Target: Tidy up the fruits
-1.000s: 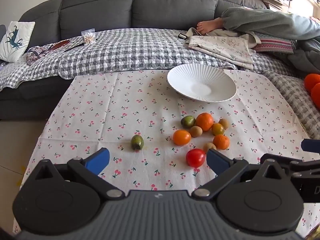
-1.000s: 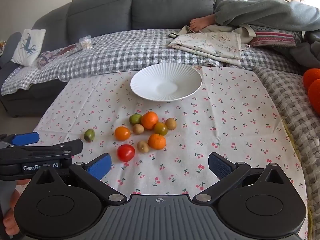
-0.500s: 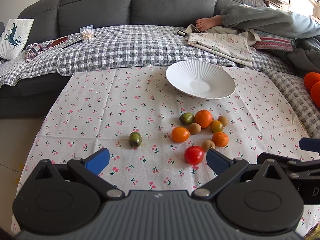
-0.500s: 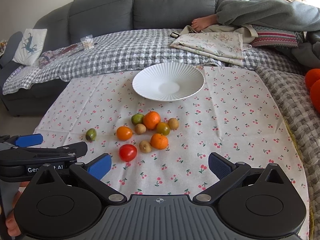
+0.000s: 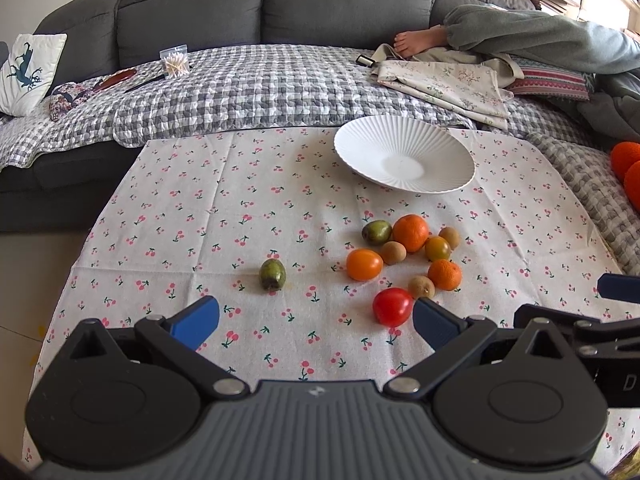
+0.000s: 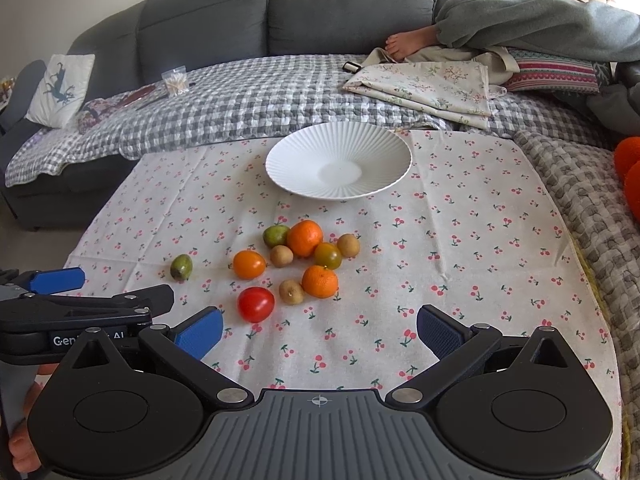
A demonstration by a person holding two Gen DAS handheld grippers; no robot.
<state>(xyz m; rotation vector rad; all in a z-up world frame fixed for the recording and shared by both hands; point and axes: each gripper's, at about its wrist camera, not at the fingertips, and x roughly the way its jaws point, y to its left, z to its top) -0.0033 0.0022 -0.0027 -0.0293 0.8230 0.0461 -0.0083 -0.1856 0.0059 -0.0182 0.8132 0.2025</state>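
A white ribbed plate [image 5: 404,152] [image 6: 340,160] stands empty at the back of the cherry-print cloth [image 5: 240,208]. In front of it lies a cluster of fruit: several oranges, small brown kiwis and green fruits, with a red tomato [image 5: 392,306] [image 6: 256,304] nearest me. One green fruit [image 5: 273,274] [image 6: 181,267] lies apart to the left. My left gripper [image 5: 316,318] is open and empty, its right finger just beside the tomato. My right gripper [image 6: 320,330] is open and empty, in front of the cluster.
A grey sofa with a checked blanket [image 5: 248,88] runs behind the table. A person's bare foot [image 5: 416,40] and folded cloths lie on it at the right. Orange objects [image 5: 628,164] sit at the far right edge. A cotton-swab box [image 5: 174,63] stands at the back left.
Both grippers have drawn slightly back and up, so the fruit and plate appear a little farther away. Nothing on the cloth has moved.
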